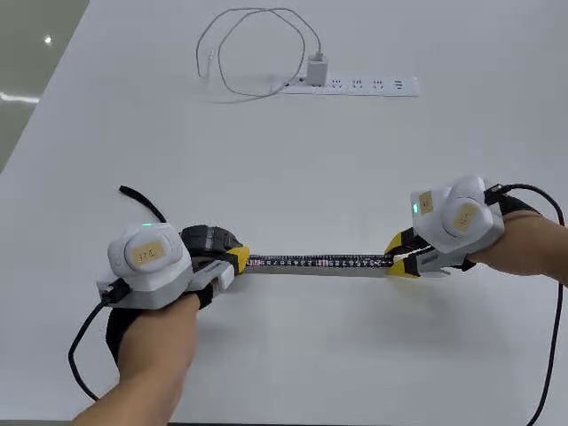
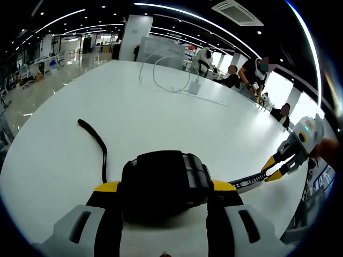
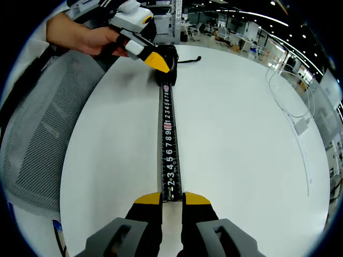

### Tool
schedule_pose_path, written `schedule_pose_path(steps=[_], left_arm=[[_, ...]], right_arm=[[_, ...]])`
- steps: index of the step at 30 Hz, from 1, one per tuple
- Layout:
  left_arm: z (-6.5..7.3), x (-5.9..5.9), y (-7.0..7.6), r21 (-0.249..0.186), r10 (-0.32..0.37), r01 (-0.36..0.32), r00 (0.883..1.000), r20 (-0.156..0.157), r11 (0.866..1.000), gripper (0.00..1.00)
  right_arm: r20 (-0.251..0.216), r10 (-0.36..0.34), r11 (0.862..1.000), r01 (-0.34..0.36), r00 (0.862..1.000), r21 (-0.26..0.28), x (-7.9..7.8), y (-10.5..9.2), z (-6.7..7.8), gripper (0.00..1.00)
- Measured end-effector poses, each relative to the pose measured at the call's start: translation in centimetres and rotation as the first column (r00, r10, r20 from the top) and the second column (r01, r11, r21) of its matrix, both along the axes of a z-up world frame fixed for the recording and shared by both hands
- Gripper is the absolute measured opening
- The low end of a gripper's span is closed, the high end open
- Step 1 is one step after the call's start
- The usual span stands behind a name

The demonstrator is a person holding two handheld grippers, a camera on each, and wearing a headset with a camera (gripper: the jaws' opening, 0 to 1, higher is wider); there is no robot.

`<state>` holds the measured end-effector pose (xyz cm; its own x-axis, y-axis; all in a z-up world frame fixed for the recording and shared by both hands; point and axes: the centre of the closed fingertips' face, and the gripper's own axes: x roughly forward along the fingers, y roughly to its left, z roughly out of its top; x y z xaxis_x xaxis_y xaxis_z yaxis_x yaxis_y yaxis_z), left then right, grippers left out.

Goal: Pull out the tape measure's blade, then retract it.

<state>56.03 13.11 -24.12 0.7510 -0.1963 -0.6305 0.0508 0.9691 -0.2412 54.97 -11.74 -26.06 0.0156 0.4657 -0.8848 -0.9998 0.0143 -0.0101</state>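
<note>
A black tape measure case [image 1: 209,240] [image 2: 163,182] [image 3: 168,59] lies on the white table, with my left gripper [image 1: 232,260] [image 2: 163,187] shut on it. Its dark numbered blade [image 1: 318,262] [image 3: 169,144] [image 2: 247,182] runs out to the right, low over the table. My right gripper [image 1: 397,256] [image 3: 171,199] is shut on the blade's end; it also appears in the left gripper view as the right gripper [image 2: 278,166]. A black wrist strap [image 1: 140,202] [image 2: 96,145] trails from the case.
A white power strip [image 1: 355,85] with a plugged charger [image 1: 317,69] and looped white cable [image 1: 253,49] lies at the far side of the white table [image 1: 355,169]. Black cables [image 1: 555,293] hang from both grippers. People sit beyond the table [image 2: 252,72].
</note>
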Motion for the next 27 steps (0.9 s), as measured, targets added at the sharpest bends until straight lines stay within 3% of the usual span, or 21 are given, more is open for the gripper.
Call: schedule_pose_path(steps=[14,27], left_arm=[[-0.1,0.1,0.2,-0.027,0.000,0.001,1.000,0.006,1.000,0.59],[-0.1,0.1,0.1,-0.028,-0.005,0.005,1.000,0.004,1.000,0.59]], right_arm=[[-0.002,0.003,1.000,-0.003,1.000,0.011,0.2,0.9,-0.3,0.08],[-0.004,0.013,0.999,-0.013,1.000,0.032,0.3,2.3,-0.3,0.08]])
